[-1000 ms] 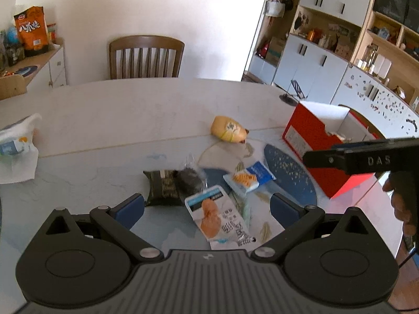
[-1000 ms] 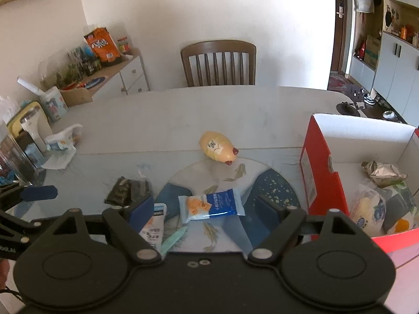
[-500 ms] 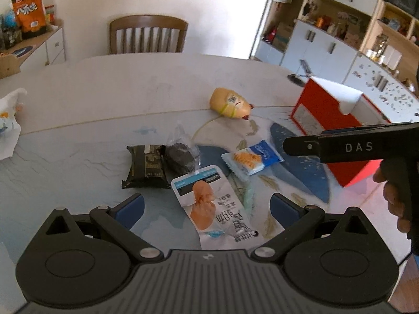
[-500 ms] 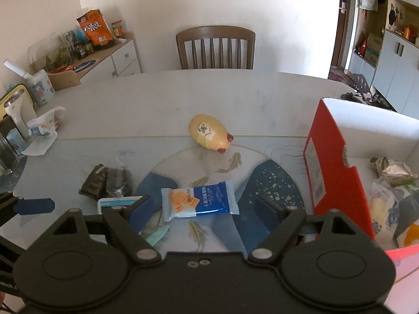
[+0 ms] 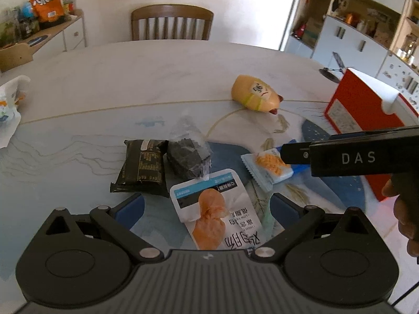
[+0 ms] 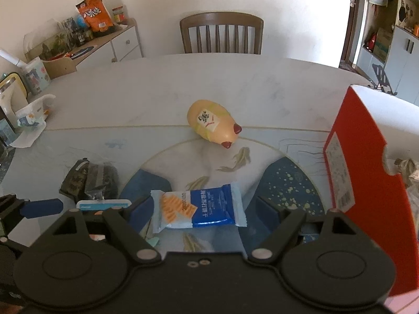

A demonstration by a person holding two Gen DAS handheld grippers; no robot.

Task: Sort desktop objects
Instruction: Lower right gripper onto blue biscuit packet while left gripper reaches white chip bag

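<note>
My left gripper (image 5: 207, 209) is open, its blue pads either side of a white pouch with an orange picture (image 5: 214, 209) lying on the table. Beyond it lie a dark wrapped bar (image 5: 141, 167) and a clear bag of dark pieces (image 5: 188, 154). My right gripper (image 6: 201, 212) is open around a blue and white cracker packet (image 6: 199, 209), which also shows in the left wrist view as the packet (image 5: 267, 164). A yellow pig-shaped toy (image 6: 212, 125) lies farther back. The red box (image 6: 366, 209) stands at the right with wrapped snacks inside.
A wooden chair (image 6: 222, 34) stands behind the round marble table (image 6: 157, 91). Crumpled white packaging (image 6: 28, 120) lies at the table's left edge. A sideboard (image 6: 104, 44) with snack bags and jars is at the back left. Cabinets (image 5: 366, 39) line the right wall.
Both grippers have come lower and closer to the table. The white pouch now sits between my left pads and the cracker packet between my right pads.
</note>
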